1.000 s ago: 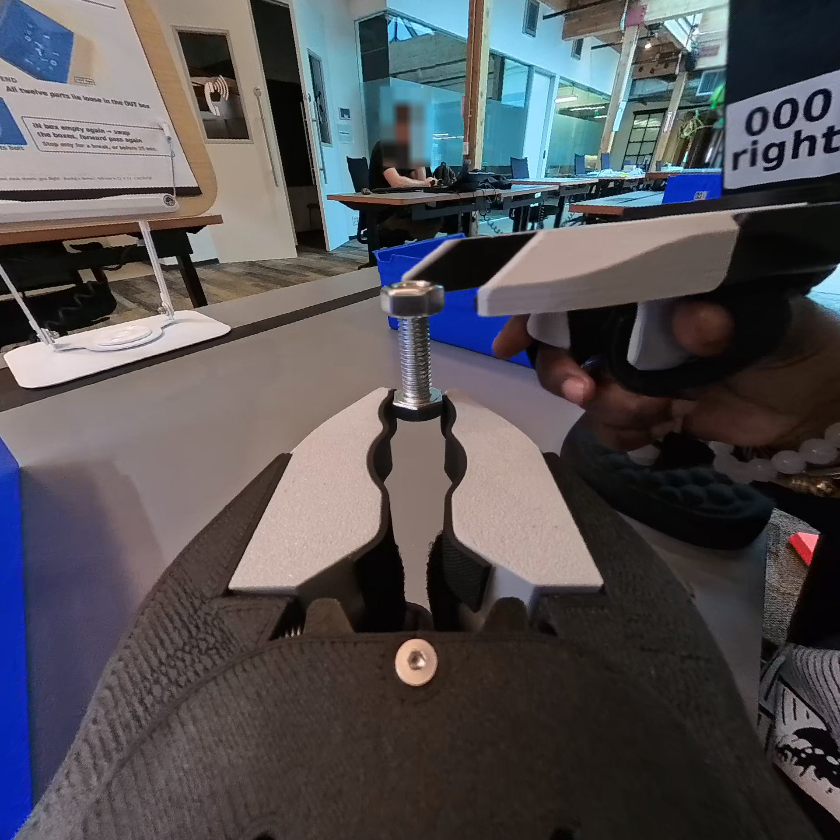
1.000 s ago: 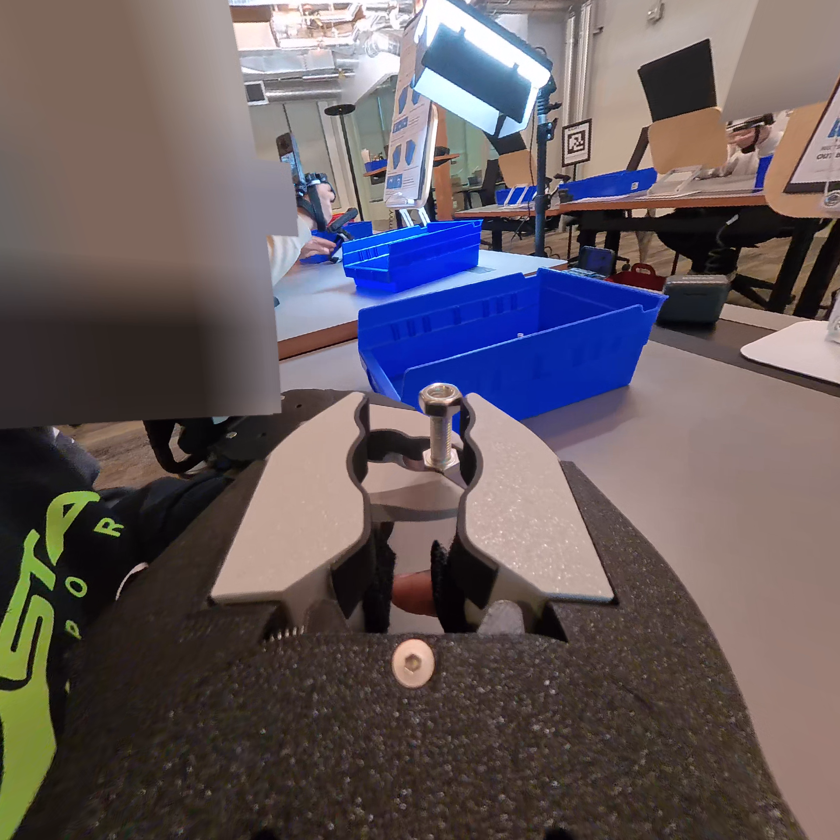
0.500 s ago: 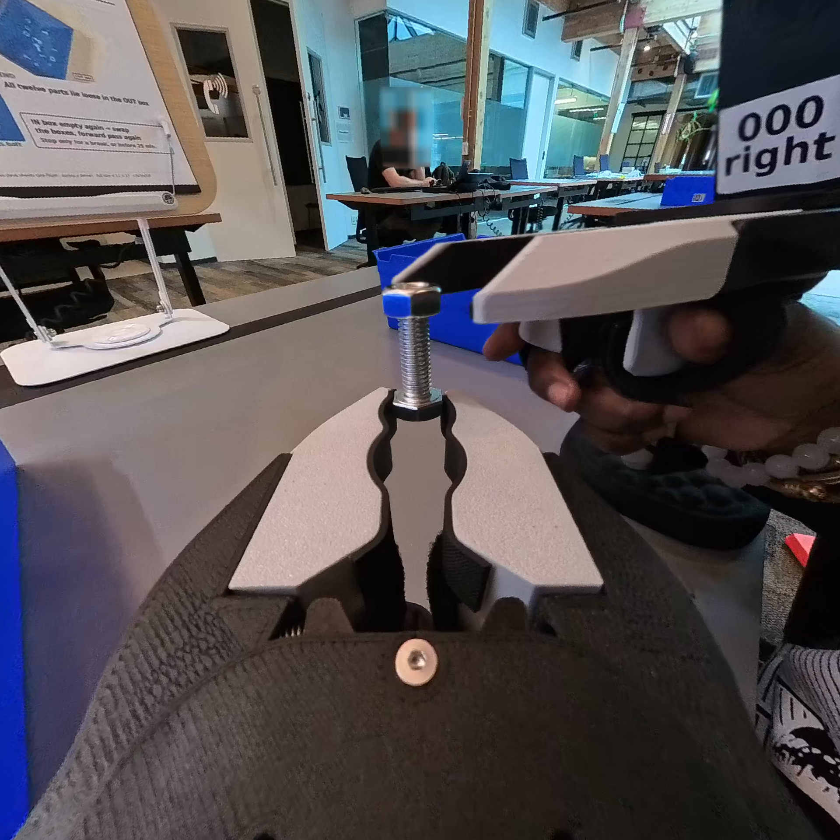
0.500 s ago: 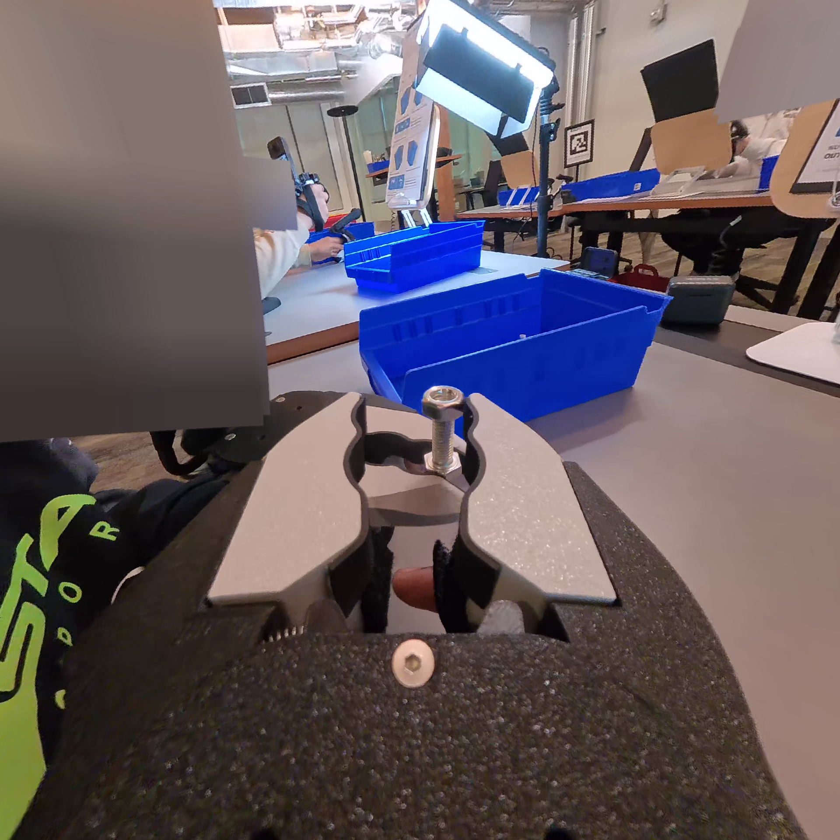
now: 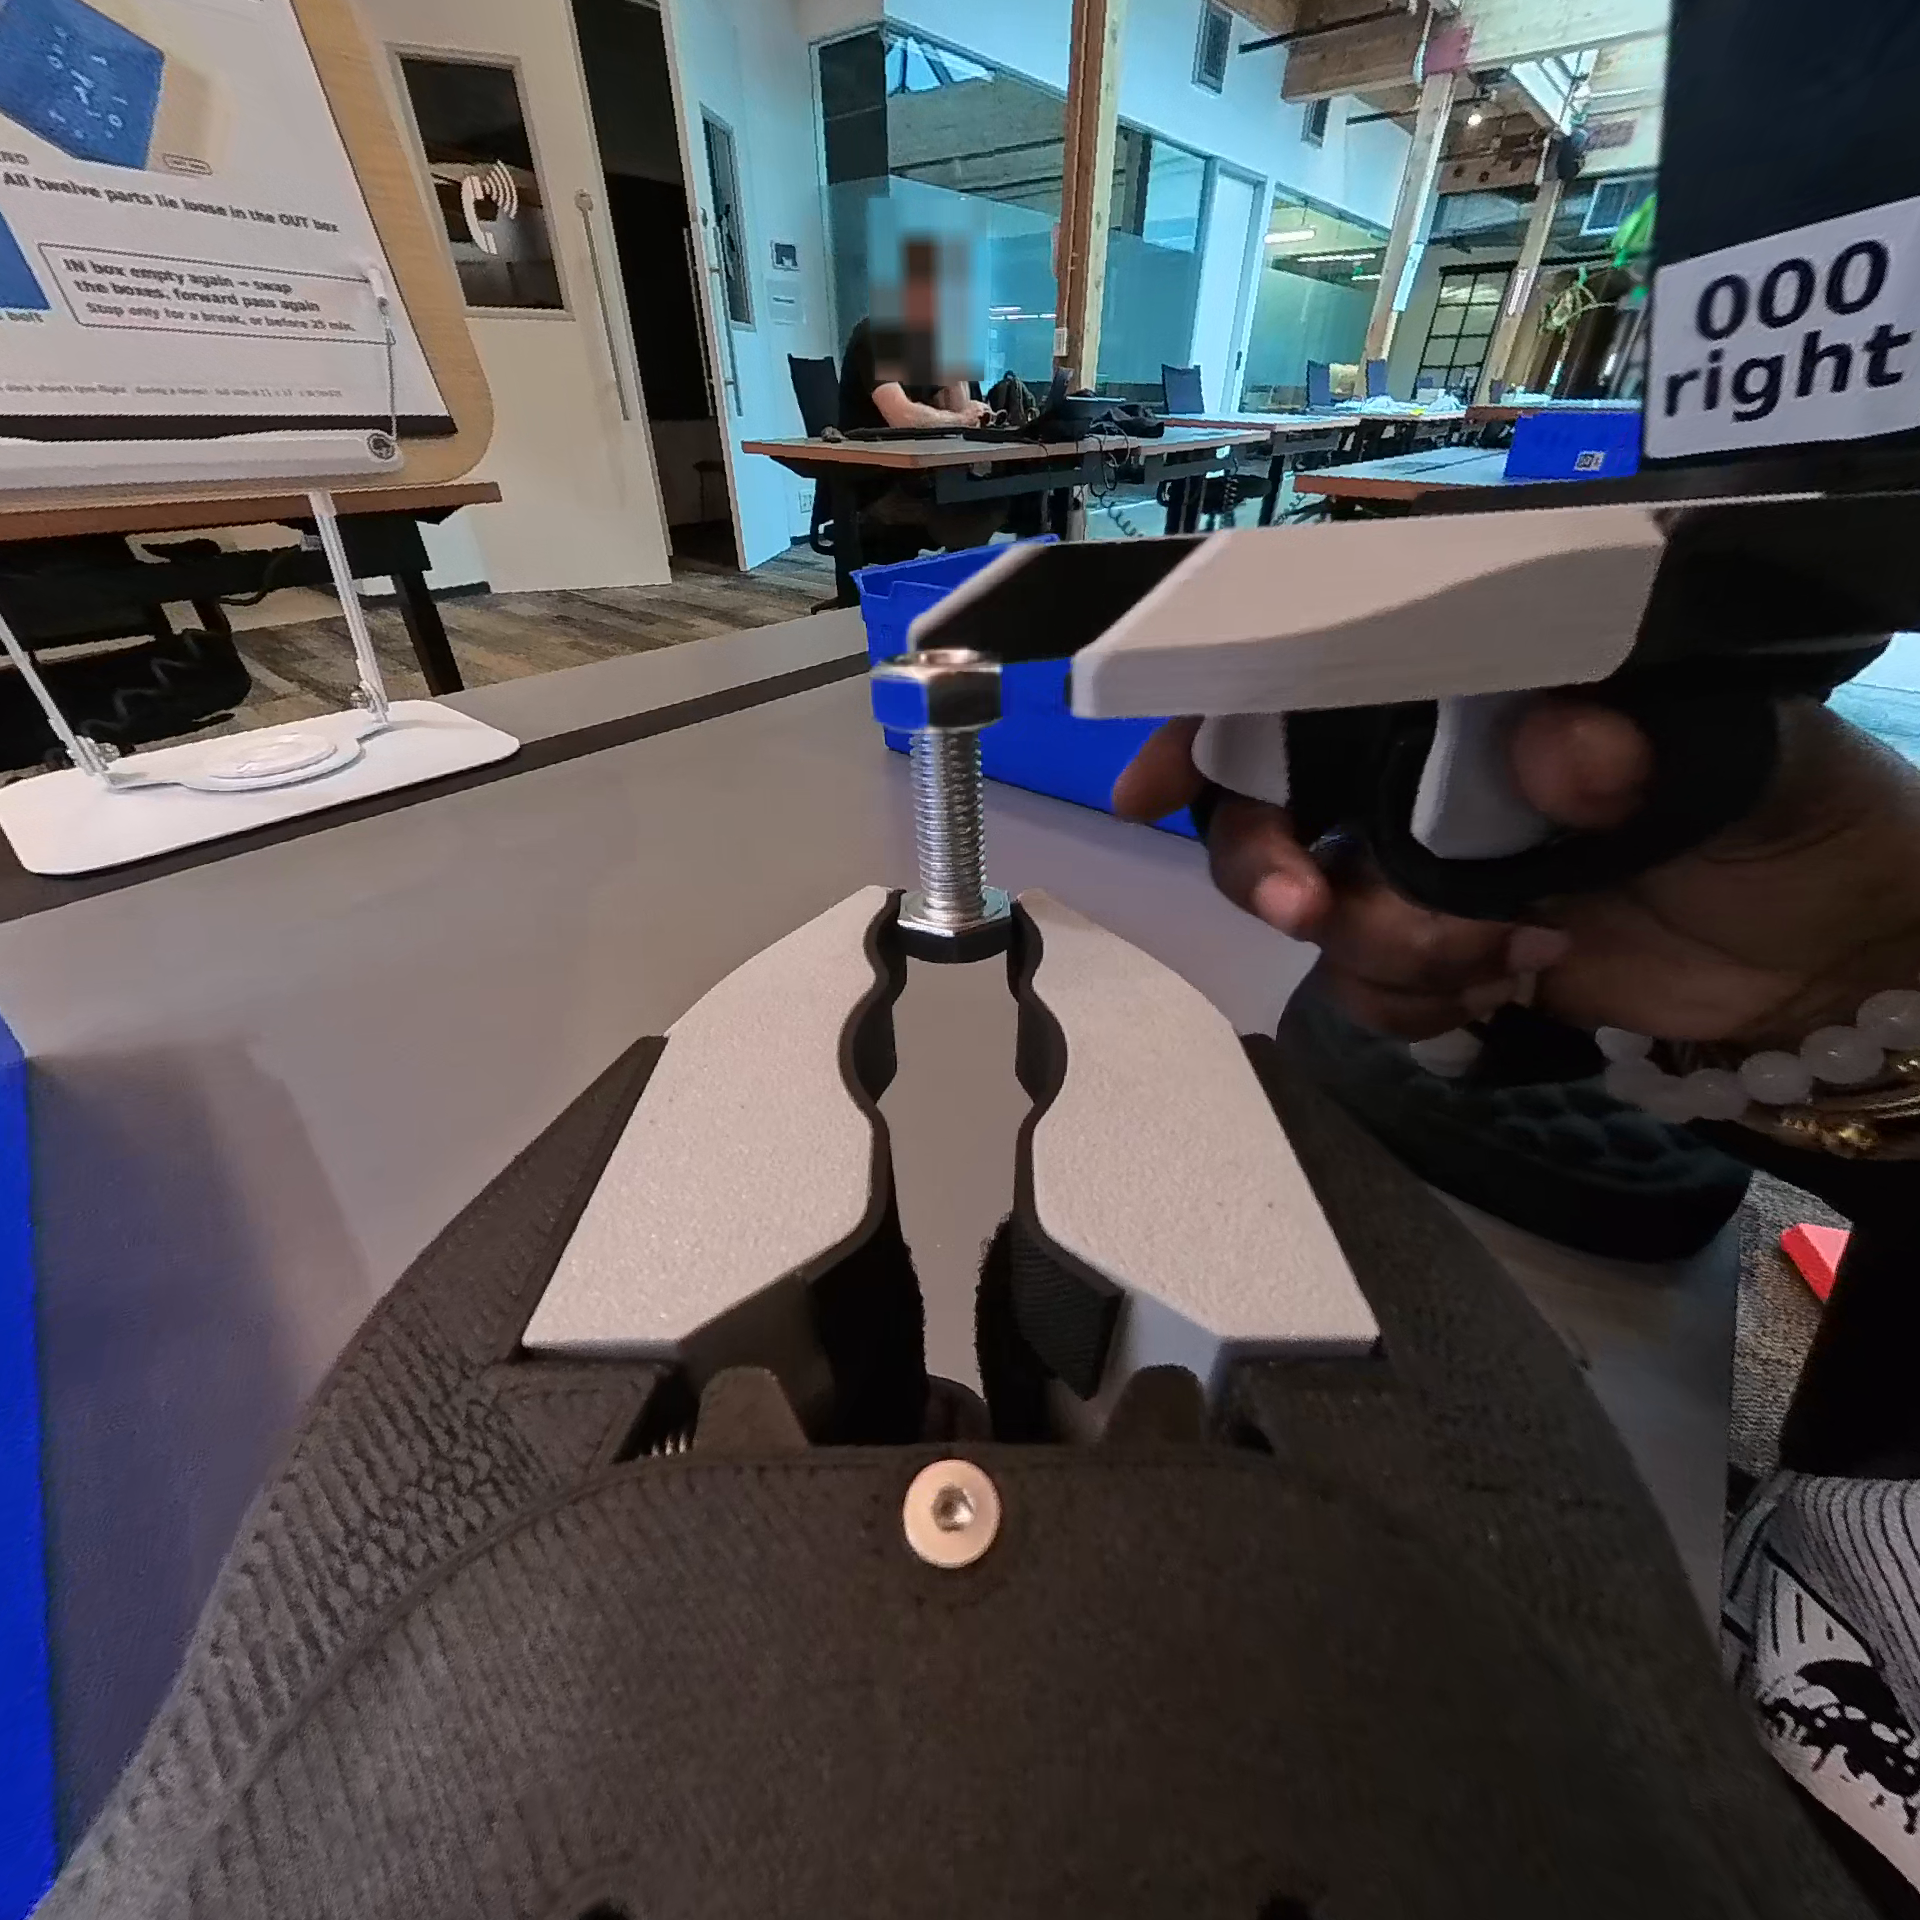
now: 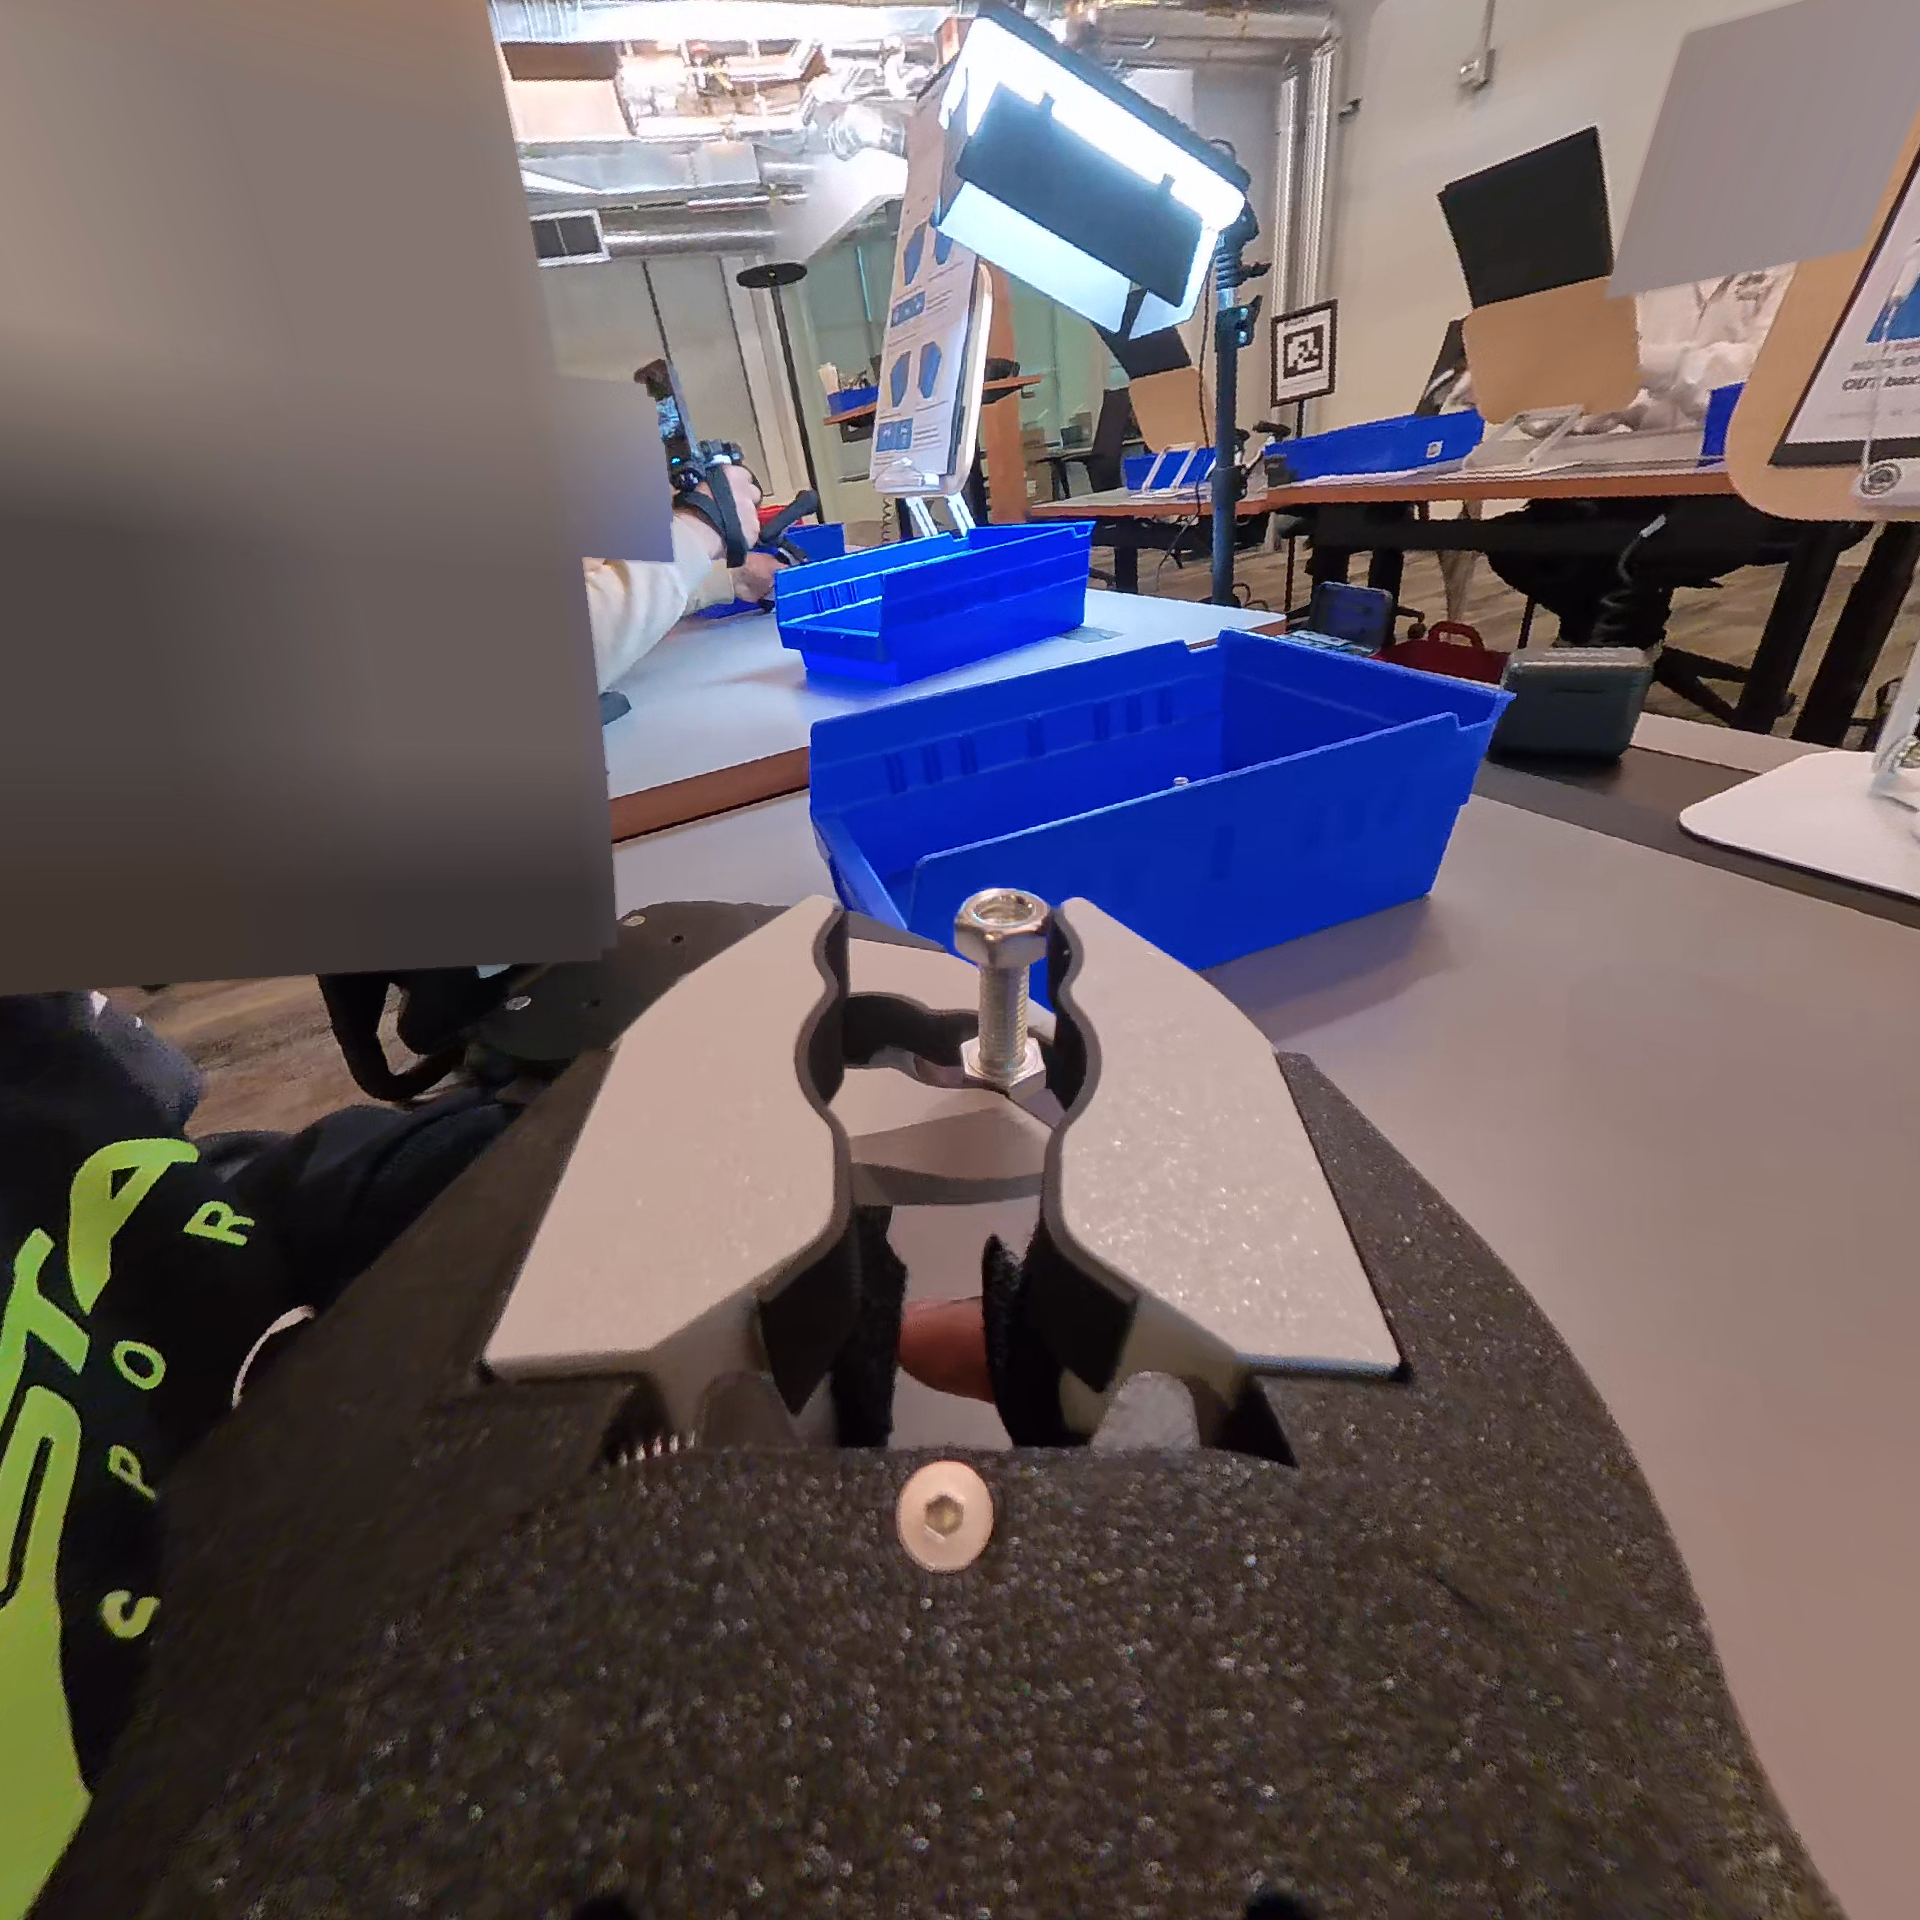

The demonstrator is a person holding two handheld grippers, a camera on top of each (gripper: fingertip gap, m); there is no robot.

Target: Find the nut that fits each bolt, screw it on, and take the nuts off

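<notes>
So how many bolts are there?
1. The bolt stands upright in the left gripper, with a nut on top. More could be hidden inside the bin.

Left claw [image 5: 951, 920] clamped on bolt [image 5: 943, 831] head, shaft upright, nut [image 5: 937, 694] at top; right claw [image 5: 971, 649] just above nut.
</notes>
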